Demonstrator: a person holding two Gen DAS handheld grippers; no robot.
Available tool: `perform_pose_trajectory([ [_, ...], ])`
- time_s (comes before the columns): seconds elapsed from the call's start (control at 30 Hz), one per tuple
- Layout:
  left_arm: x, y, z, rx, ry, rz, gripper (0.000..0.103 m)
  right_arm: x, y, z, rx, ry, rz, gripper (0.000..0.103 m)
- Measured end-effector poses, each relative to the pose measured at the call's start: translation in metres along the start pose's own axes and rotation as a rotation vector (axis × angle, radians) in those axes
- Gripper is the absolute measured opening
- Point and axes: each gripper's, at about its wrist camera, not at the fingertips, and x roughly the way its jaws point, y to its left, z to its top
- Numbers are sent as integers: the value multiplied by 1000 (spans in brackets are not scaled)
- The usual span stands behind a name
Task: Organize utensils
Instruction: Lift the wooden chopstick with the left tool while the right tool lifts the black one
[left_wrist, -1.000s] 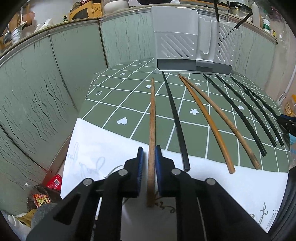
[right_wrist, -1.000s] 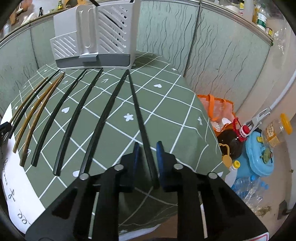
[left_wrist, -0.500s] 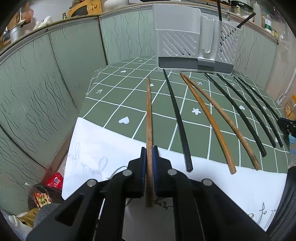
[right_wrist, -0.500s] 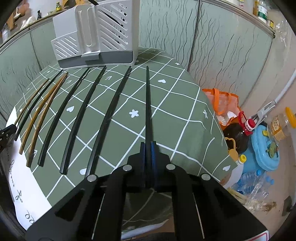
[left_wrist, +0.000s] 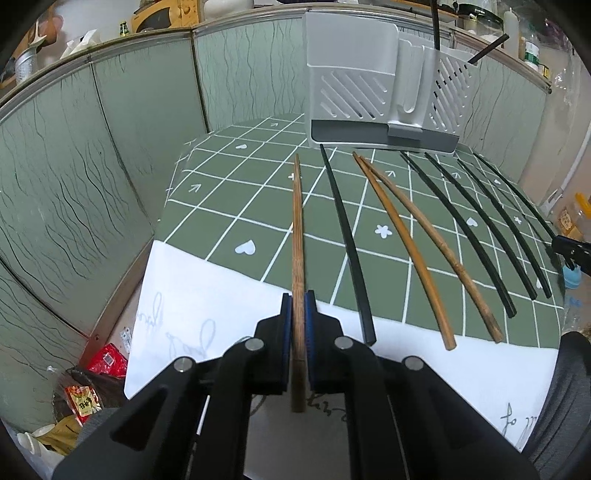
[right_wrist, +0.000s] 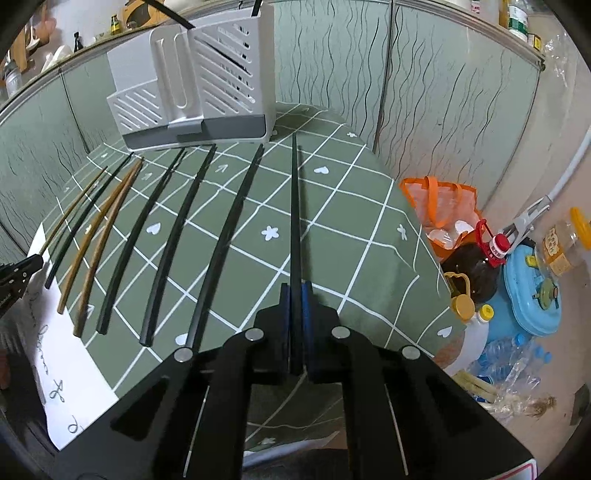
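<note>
Hand-held gripper (left_wrist: 298, 295): three brown chopsticks (left_wrist: 297, 225).

The surface (left_wrist: 229, 206) wears a dull green cloth ruled with a white grid, some squares holding white hearts, flowers and arrows. At its near edge lies a white sheet (left_wrist: 192, 302) with grey handwriting. The left gripper (left_wrist: 298, 306) is black with blue pads on its fingers (left_wrist: 284, 314), and the chopstick between them (left_wrist: 297, 236) is reddish-brown with a wood grain. The right gripper (right_wrist: 295, 299) has the same black and blue, and its chopstick (right_wrist: 294, 206) is plain black. Two tan-brown chopsticks (left_wrist: 417, 243) lie among black ones (left_wrist: 480, 236). The far holder (left_wrist: 369, 92) is pale grey with diagonal slots and a darker grey base. The wall panels (left_wrist: 92, 166) are grey-green with dark wavy lines.
</note>
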Motion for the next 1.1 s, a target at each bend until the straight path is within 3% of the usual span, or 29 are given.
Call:
perform_pose_trajectory([
  [0.4,-21,0,13,2,-34,-23,8,-25,0,9,-6,-35,11,6],
  [1.1,-23,2,14,-3,-33,-23,8,-26,1,7,-10,-19,20,6],
])
